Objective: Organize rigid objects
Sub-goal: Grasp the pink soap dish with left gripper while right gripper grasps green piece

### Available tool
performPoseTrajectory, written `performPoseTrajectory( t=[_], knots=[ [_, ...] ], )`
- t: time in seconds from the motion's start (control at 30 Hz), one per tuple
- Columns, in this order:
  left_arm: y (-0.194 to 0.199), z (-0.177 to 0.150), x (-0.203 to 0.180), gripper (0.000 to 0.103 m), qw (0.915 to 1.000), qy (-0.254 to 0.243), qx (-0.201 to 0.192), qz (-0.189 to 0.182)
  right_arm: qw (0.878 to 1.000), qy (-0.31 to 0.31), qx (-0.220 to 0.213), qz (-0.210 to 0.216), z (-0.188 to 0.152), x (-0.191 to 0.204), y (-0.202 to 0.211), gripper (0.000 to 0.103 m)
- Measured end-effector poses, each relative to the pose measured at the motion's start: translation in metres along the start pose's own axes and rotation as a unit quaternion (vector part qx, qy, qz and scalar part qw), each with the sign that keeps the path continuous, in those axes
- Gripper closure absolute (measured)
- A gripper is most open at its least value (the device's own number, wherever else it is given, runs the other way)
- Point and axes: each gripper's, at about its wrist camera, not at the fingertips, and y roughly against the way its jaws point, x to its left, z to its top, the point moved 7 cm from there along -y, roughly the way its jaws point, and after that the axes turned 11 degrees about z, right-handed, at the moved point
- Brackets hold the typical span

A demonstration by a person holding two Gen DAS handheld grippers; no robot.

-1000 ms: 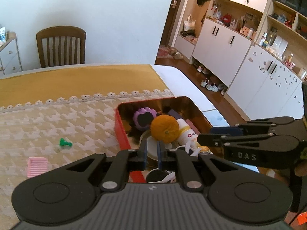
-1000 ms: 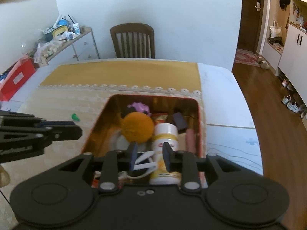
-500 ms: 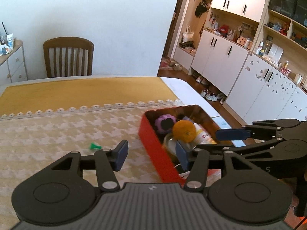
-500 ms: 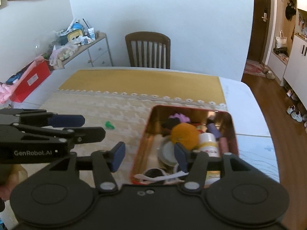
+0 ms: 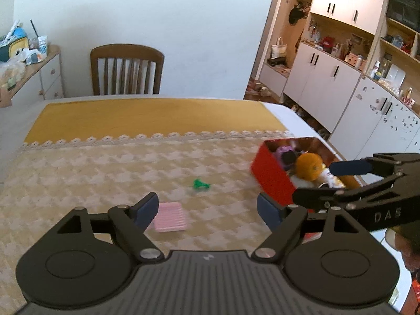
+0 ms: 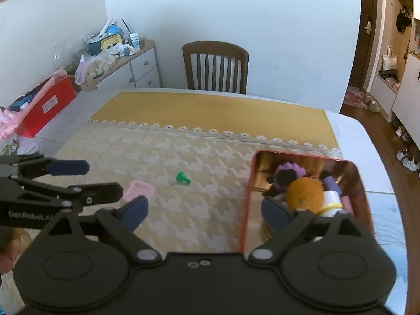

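Two loose items lie on the patterned cloth outside the red tin (image 6: 245,204): a pink ridged tray (image 5: 170,216) and a small green piece (image 5: 200,184). Everything else visible, including an orange ball (image 6: 304,193), a purple toy (image 6: 287,172) and a white bottle (image 6: 332,200), already sits inside the tin.

Left gripper (image 5: 207,210): fingers wide apart, nothing between them. The pink tray lies just ahead of and just inside its left fingertip (image 5: 145,208), flat on the cloth, ridges running roughly across the view. The green piece lies further ahead, near the centre line between the fingers. The tin stands ahead and to the right, beside the right fingertip.

Right gripper (image 6: 207,210): fingers also wide apart, empty. Its right fingertip (image 6: 275,211) hangs over the tin's interior; its left fingertip is over bare cloth. From this gripper the pink tray is off to the left, beyond the left fingertip, and partly hidden by the other gripper.

Judgement: the left gripper is the nearer one to both loose items. The tray is thin and flat, so a grasp probably needs the fingers brought down across one edge. The green piece is small, with its long axis roughly crosswise; its exact shape is blurred. Which item goes first cannot be told.
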Motion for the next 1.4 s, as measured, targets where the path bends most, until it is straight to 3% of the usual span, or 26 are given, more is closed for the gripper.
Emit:
performPoseTrajectory(
  t=[0.2, 0.3, 0.53, 0.7, 1.03, 1.2, 1.33, 1.4],
  knots=[
    [-0.021, -0.011, 0.023, 0.017, 0.9998, 0.002, 0.012, 0.015, 1.000, -0.012, 0.014, 0.001, 0.007, 0.007, -0.030, 0.003],
    [-0.036, -0.017, 0.030, 0.008, 0.9996, 0.007, 0.023, 0.014, 0.999, -0.020, 0.025, -0.003, 0.011, 0.006, -0.048, 0.003],
    [-0.063, -0.031, 0.032, 0.008, 0.9992, -0.011, 0.029, 0.025, 0.999, -0.023, 0.044, -0.002, 0.018, 0.006, -0.091, 0.003],
    [-0.079, -0.038, 0.028, 0.008, 0.9985, -0.025, 0.032, 0.037, 0.998, -0.007, 0.067, -0.005, 0.021, 0.004, -0.121, 0.009],
    [-0.098, -0.044, 0.028, 0.008, 0.9982, -0.027, 0.028, 0.046, 0.995, 0.013, 0.101, -0.004, 0.018, 0.002, -0.158, 0.036],
    [-0.102, -0.045, 0.030, 0.008, 0.9981, -0.027, 0.023, 0.051, 0.993, 0.023, 0.113, 0.001, 0.015, 0.005, -0.169, 0.056],
    [-0.104, -0.045, 0.028, 0.019, 0.9977, -0.033, 0.023, 0.055, 0.993, 0.035, 0.113, -0.002, 0.018, 0.006, -0.175, 0.063],
    [-0.105, -0.044, 0.026, 0.027, 0.9972, -0.044, 0.020, 0.057, 0.993, 0.040, 0.112, -0.001, 0.019, 0.008, -0.176, 0.072]
  ],
)
